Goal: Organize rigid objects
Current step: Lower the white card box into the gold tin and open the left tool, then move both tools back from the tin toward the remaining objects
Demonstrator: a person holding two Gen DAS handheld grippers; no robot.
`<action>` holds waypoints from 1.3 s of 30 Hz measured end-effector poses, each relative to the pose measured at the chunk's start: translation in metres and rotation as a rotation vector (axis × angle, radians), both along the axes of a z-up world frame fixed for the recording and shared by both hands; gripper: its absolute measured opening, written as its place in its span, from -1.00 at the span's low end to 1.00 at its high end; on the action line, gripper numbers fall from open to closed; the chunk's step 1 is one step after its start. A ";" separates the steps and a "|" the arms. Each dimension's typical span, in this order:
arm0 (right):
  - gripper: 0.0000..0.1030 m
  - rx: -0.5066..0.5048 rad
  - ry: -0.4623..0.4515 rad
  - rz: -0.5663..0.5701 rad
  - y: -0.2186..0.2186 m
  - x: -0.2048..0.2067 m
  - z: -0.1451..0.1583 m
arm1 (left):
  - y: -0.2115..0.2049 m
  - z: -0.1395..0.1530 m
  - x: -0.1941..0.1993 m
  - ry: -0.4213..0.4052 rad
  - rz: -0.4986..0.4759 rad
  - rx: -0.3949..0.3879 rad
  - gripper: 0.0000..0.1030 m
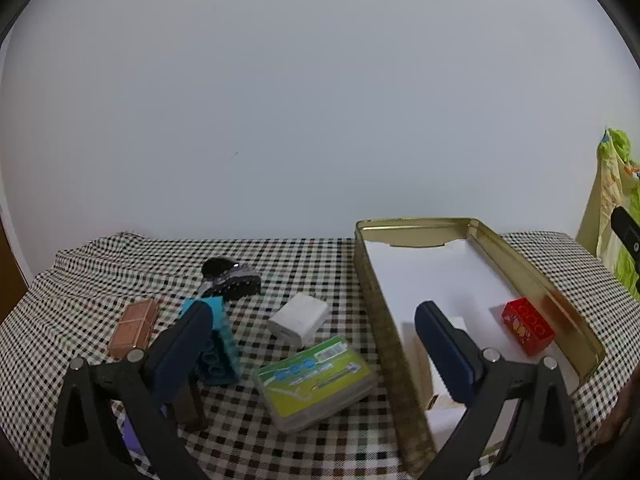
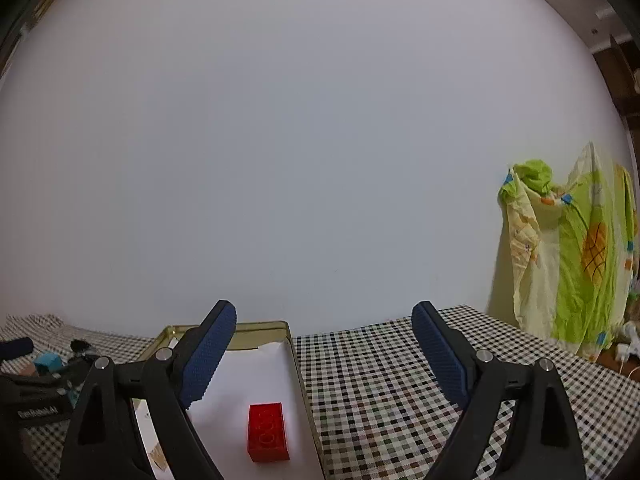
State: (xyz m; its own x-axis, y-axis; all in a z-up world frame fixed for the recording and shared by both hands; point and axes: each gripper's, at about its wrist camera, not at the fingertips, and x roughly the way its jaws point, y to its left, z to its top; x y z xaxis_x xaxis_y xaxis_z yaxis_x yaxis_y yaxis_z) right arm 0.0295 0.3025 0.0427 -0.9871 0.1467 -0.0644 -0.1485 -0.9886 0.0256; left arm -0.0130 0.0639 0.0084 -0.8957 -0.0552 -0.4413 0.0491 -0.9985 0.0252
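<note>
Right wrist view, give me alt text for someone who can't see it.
A red toy brick lies on white paper inside an open gold tin on a checkered tablecloth. The right tool hangs open above it, empty.

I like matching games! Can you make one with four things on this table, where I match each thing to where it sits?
Things:
1. red block
2. white charger
3. green box
4. copper case

Places:
A. on the cloth, far left
B. inside the gold tin
C. on the cloth, nearest the camera, just left of the tin
D. on the cloth, just behind the green box

Pairs: 1-B, 2-D, 3-C, 4-A
</note>
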 end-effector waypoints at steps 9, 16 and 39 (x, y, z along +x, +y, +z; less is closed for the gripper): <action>0.77 -0.018 0.011 -0.058 0.006 0.014 -0.002 | -0.021 -0.005 0.007 -0.021 -0.002 -0.031 0.99; 0.77 -0.014 0.017 -0.060 -0.010 0.018 0.000 | -0.054 -0.010 0.011 -0.053 0.031 0.002 0.99; 0.77 -0.054 -0.174 0.255 -0.128 0.028 -0.009 | -0.140 -0.053 0.005 -0.398 0.034 0.151 0.99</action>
State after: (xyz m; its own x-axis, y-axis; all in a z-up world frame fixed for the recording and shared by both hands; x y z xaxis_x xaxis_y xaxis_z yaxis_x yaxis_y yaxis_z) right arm 0.0574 0.1746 0.0334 -0.9652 -0.1126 -0.2362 0.0974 -0.9924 0.0752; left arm -0.0085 -0.0759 -0.0442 -0.6525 0.0098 -0.7577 0.0979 -0.9904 -0.0971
